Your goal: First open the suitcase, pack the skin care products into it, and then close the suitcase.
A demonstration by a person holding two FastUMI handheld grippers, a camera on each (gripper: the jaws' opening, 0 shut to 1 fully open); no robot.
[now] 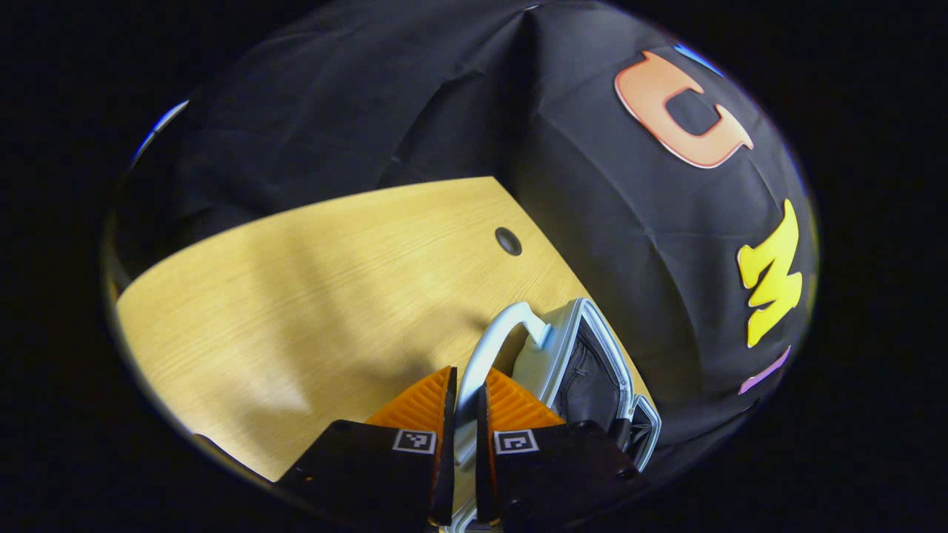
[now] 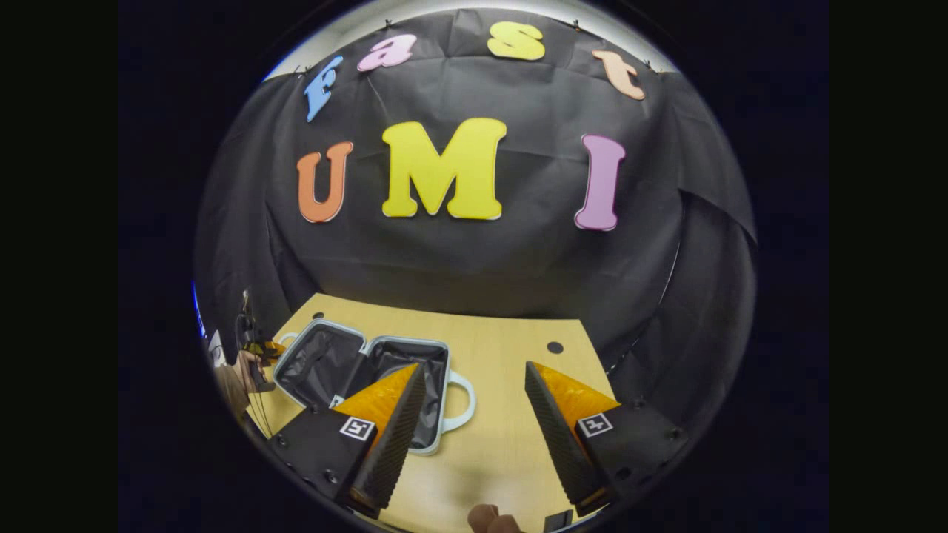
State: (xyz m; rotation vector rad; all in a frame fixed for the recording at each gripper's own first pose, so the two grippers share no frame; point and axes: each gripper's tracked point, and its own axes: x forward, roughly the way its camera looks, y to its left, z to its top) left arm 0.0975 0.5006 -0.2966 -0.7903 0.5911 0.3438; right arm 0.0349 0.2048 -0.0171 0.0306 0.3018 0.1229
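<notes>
Suitcase [image 2: 370, 374] open on table [image 2: 503, 437], left side.

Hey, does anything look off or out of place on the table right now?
Nothing stands out. The suitcase lies open and undamaged on the wooden table, left gripper clamped on its handle, right gripper open.

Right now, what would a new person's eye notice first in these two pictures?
Probably the open suitcase, lying flat on the wooden table at the left of the right gripper view, dark lining showing. Next, the left gripper shut on the suitcase's pale handle in its own view. The right gripper hangs open above the table.
</notes>
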